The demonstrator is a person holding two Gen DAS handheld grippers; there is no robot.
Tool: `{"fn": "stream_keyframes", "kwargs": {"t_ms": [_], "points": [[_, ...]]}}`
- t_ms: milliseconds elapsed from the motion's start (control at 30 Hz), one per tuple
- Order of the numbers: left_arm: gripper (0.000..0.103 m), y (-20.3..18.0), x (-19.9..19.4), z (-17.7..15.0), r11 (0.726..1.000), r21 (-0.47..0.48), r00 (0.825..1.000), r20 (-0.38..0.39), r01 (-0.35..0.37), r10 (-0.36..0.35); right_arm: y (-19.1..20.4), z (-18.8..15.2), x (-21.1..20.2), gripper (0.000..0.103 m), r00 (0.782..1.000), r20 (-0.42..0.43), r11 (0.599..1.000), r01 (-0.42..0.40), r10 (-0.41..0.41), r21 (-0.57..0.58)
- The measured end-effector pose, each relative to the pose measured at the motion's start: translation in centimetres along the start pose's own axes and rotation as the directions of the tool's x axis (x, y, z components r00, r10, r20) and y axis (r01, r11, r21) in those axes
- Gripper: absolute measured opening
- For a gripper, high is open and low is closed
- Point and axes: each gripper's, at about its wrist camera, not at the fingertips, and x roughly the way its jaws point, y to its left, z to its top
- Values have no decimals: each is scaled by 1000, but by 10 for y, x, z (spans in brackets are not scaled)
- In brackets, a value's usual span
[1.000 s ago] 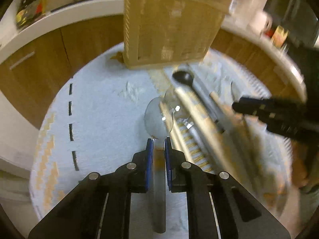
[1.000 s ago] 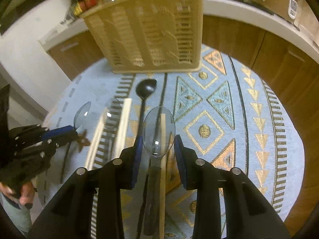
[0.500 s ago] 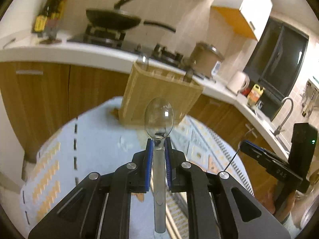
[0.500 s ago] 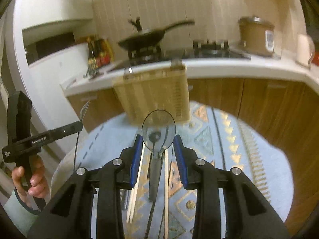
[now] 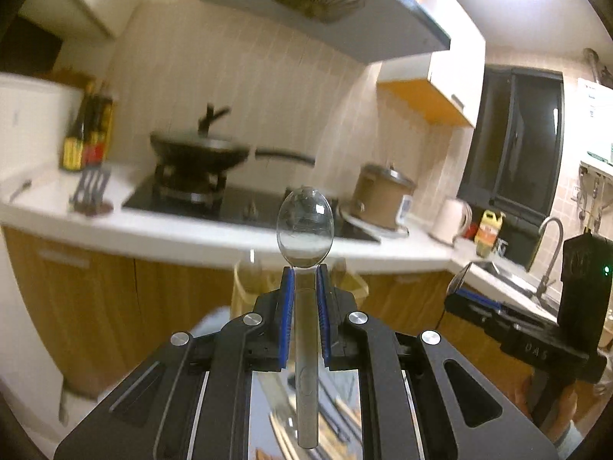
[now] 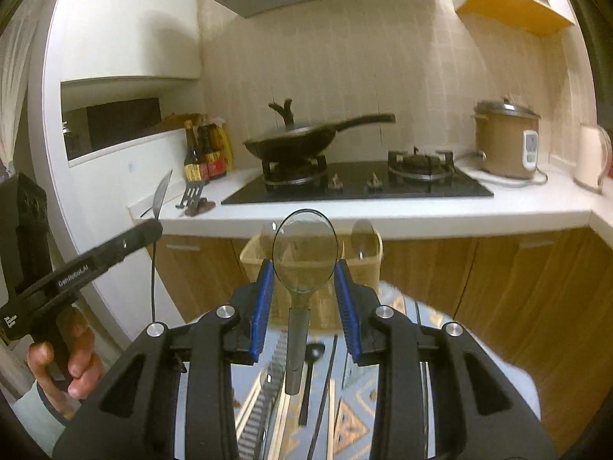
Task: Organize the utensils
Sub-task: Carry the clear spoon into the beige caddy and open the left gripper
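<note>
Woven utensil basket (image 6: 312,264) at far edge of patterned mat (image 6: 387,395), two spoon bowls above its rim, left gripper (image 5: 305,295) clamped narrow on steel spoon (image 5: 305,226), right gripper (image 6: 305,291) closed on black-handled spoon (image 6: 305,255), both raised off mat since a second ago, now level with countertop.

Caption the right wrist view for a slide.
Right gripper holds a dark-handled spoon above the basket.

Basket (image 6: 367,268) mostly hidden behind hand-held gripper (image 6: 305,291); wok (image 5: 199,151) motion-blurred.

Glossy metal spoon (image 5: 305,226), woven wicker basket (image 6: 256,258)
</note>
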Motion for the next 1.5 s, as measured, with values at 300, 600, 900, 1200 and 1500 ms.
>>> {"fn": "stream_keyframes", "kwargs": {"t_ms": [300,600,900,1200,1500], "points": [[10,-6,39,47,999,33,990,141,-28,23,-2,55,30,29,995,80,998,56,-54,-30],[10,8,100,48,994,52,982,168,-96,86,-23,92,78,29,980,129,988,156,-152,-21],[10,40,144,25,992,-2,986,112,-122,122,-39,76,135,29,978,54,979,205,-204,-19],[10,56,154,8,990,-11,987,78,-140,141,-44,47,161,29,976,-19,976,217,-218,-29],[11,55,142,0,992,33,992,49,-118,116,-36,30,156,29,972,-50,972,226,-230,-69]]}}
